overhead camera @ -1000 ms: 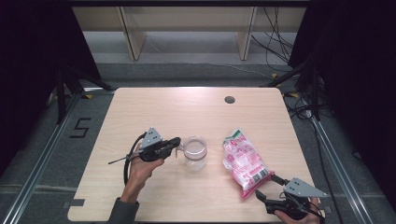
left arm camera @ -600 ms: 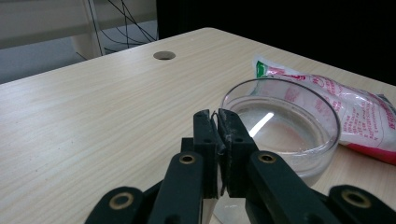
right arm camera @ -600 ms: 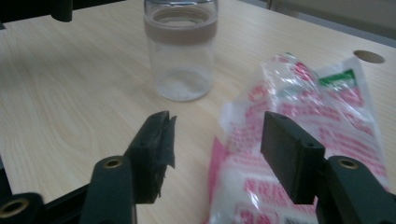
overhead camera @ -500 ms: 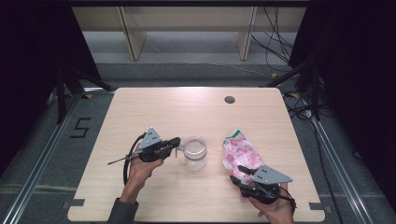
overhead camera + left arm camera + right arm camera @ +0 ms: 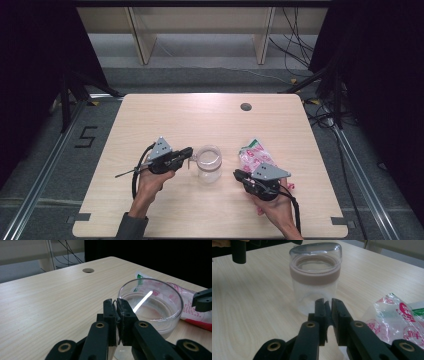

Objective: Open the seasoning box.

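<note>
Forearms reach level: left tool [image 5: 189, 151] pinching jar [image 5: 209, 163] rim, right tool [image 5: 237, 175] just closing, empty

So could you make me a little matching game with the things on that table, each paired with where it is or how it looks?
Things:
1. clear jar
2. snack bag
3. round hole
4. left claw

Descriptions:
A. pink and white, crinkly, lying beside the right claw
B. shut at the jar's rim
C. dark, set in the table top towards the far edge
D. see-through, upright, with a pale band below its rim

Pairs: 1-D, 2-A, 3-C, 4-B
</note>
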Motion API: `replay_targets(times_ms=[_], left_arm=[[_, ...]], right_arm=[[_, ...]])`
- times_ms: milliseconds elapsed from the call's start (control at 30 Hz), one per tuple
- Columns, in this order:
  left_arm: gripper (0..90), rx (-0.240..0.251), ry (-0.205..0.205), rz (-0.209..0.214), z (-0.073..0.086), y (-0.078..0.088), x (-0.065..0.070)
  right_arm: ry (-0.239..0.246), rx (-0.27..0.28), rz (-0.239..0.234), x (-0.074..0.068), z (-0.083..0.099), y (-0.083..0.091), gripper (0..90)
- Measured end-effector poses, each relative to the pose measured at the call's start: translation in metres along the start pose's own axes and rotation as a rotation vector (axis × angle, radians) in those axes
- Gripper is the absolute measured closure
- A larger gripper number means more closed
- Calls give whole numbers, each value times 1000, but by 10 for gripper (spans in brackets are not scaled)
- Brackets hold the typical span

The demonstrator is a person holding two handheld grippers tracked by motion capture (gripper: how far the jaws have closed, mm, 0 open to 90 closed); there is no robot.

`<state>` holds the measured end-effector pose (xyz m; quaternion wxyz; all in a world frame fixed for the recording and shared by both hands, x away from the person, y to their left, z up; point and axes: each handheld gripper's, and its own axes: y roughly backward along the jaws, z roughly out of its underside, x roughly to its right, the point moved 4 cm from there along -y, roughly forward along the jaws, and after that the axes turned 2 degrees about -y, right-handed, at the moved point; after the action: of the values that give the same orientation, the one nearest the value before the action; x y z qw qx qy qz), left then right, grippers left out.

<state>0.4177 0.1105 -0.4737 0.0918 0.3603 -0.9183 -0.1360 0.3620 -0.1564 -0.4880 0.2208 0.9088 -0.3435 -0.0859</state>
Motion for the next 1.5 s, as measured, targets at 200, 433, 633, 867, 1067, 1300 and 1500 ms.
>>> replay_targets(times_ms=[200,433,633,867,1067,1300,1500], left_arm=[[854,-5,-8,-9,1,0,0],[852,0,-12,-2,1,-1,-2],[850,-4,1,-4,3,-1,-4],[845,-25,12,-11,11,-4,-8],[840,-25,13,-16,9,-3,-8],[814,-24,1,-32,8,2,-12],[687,-48,-1,-50,9,15,-14]], right_arm=[[5,13,-1,2,-7,-16,873],[6,22,-29,-2,-15,-26,899],[9,45,-27,-4,-26,-32,900],[9,81,-61,-9,-41,-41,900],[38,87,-83,-16,-55,-45,900],[36,86,-62,-23,-61,-48,900],[44,90,-71,-28,-67,-49,900]])
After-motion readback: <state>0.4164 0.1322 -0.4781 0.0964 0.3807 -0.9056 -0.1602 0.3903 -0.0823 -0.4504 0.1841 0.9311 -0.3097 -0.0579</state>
